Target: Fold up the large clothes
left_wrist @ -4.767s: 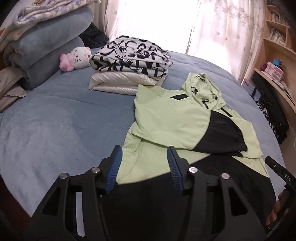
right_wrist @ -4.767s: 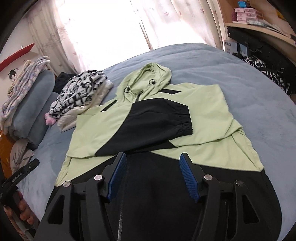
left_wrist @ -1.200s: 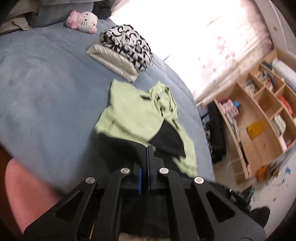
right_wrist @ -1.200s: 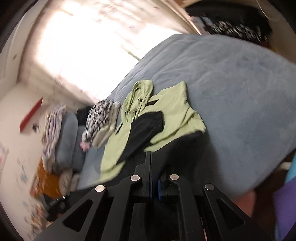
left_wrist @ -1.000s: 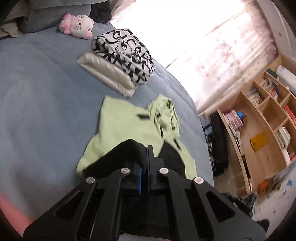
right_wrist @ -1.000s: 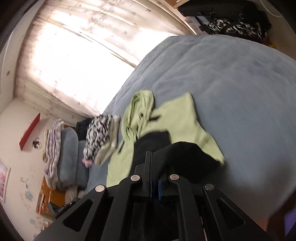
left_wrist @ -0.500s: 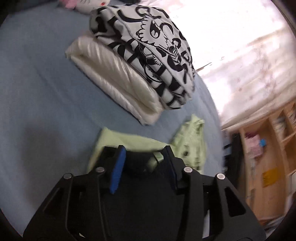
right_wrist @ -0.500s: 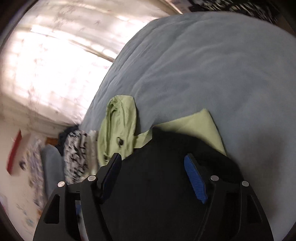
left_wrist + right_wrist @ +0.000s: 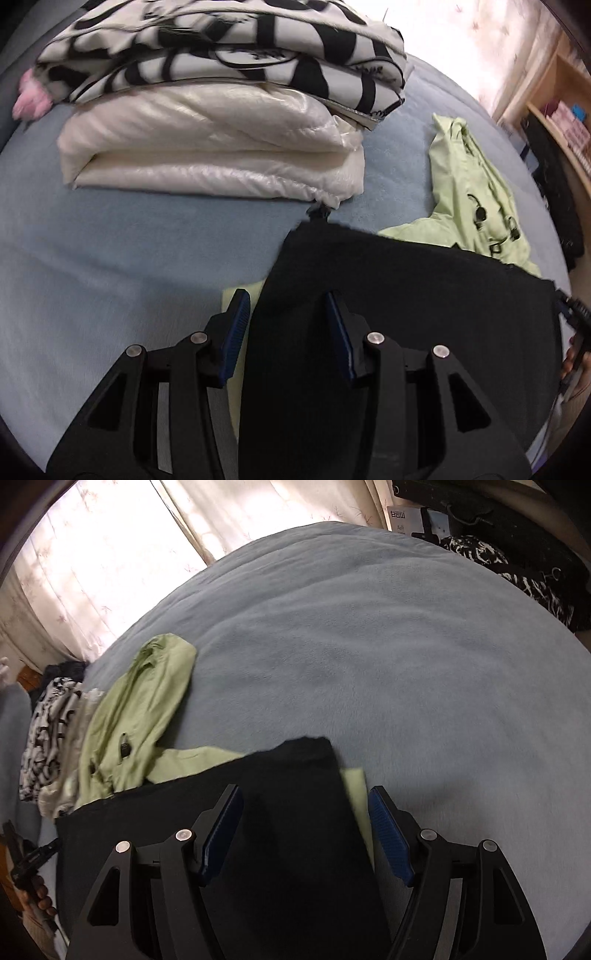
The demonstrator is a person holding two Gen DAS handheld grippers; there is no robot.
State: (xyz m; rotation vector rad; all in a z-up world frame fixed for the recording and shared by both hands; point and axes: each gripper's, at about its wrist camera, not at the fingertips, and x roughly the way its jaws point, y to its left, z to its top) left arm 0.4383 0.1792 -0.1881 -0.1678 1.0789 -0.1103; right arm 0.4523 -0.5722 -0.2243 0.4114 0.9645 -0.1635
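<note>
A green and black hooded jacket lies on the blue bed cover (image 9: 110, 266). Its black lower half (image 9: 406, 295) is folded up over the green body, and the black edge reaches the base of the green hood (image 9: 469, 184). My left gripper (image 9: 287, 328) hovers open over the black fold's left corner, and its pads do not press the cloth. In the right wrist view the black panel (image 9: 280, 775) ends at its right corner, with a green strip (image 9: 354, 786) beside it. My right gripper (image 9: 304, 827) stands wide open above that corner. The hood (image 9: 147, 701) lies beyond.
A folded black-and-white garment (image 9: 221, 48) sits on a folded cream padded one (image 9: 207, 147), just beyond the jacket's left side. A pink plush (image 9: 29, 99) peeks out behind. Wooden shelves (image 9: 554, 96) and dark clothes (image 9: 517, 572) border the bed. The blue cover (image 9: 388, 646) stretches to the right.
Both grippers were shut on the black hem and carried it forward and down over the green body toward the hood. Both have since opened and let the hem go.
</note>
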